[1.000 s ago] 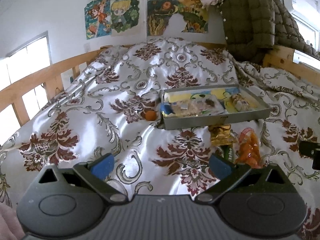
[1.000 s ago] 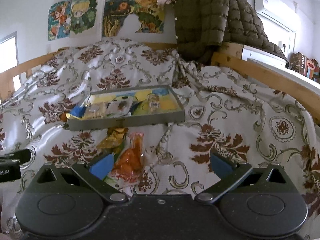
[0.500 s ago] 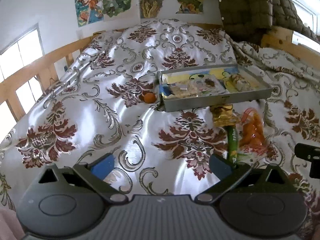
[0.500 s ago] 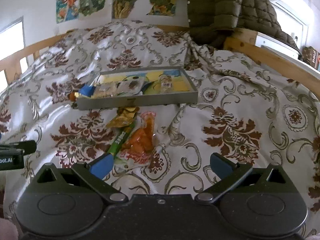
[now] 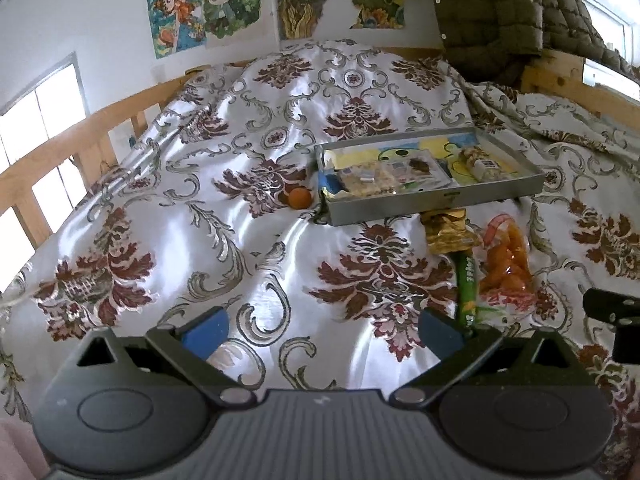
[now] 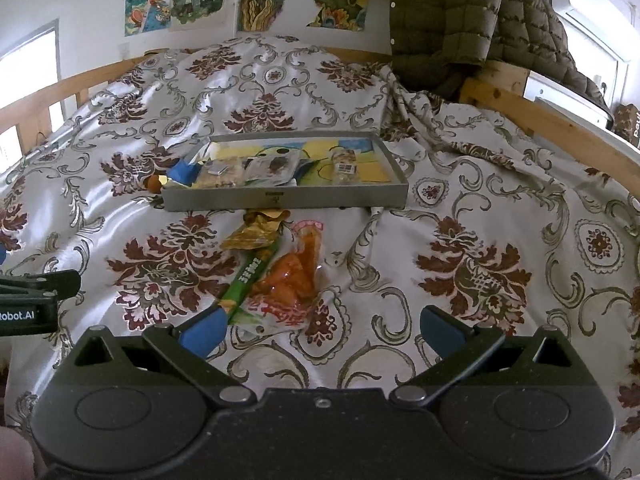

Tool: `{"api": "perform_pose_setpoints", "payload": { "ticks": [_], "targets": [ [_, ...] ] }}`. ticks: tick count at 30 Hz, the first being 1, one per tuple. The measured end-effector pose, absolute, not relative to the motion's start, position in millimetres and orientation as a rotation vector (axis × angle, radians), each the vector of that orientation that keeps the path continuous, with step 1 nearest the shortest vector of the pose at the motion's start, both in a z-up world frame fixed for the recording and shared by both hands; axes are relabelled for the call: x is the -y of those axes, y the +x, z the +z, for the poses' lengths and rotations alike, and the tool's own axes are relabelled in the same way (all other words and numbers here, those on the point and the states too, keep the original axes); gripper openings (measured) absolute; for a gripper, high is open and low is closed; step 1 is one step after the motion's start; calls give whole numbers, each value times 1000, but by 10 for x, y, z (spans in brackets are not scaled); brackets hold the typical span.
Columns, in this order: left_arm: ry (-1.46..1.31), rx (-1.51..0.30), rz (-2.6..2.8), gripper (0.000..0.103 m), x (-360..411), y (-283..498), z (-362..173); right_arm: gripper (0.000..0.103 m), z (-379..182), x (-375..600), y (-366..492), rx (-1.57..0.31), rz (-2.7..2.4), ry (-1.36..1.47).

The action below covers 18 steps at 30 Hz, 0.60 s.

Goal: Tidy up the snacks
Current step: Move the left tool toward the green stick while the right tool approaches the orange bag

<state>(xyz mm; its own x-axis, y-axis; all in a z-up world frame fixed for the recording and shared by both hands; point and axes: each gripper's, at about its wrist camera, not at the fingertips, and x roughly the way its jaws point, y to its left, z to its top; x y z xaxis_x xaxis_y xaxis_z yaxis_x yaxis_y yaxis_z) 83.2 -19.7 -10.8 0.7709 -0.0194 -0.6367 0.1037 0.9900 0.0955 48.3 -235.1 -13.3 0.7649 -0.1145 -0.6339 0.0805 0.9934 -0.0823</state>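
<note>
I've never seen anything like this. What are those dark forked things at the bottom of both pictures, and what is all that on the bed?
Those are two hand-held grippers, each with a camera looking out along its two blue-tipped fingers. One picture comes from the left gripper, the other from the right gripper. No robot arm is involved. Both are open and hold nothing. On the patterned bedspread sits a shallow grey tray with a few wrapped snacks inside. In front of it lie a gold wrapper, a green snack stick and an orange bag. A small orange ball lies left of the tray.
</note>
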Motion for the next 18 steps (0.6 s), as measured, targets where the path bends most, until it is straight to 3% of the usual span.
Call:
{"api": "perform_pose_setpoints", "payload": {
  "ticks": [18],
  "targets": [
    [104,-737,-90,103,209,998,-191,102,-129,2343,569,-710,-72,21]
  ]
}}
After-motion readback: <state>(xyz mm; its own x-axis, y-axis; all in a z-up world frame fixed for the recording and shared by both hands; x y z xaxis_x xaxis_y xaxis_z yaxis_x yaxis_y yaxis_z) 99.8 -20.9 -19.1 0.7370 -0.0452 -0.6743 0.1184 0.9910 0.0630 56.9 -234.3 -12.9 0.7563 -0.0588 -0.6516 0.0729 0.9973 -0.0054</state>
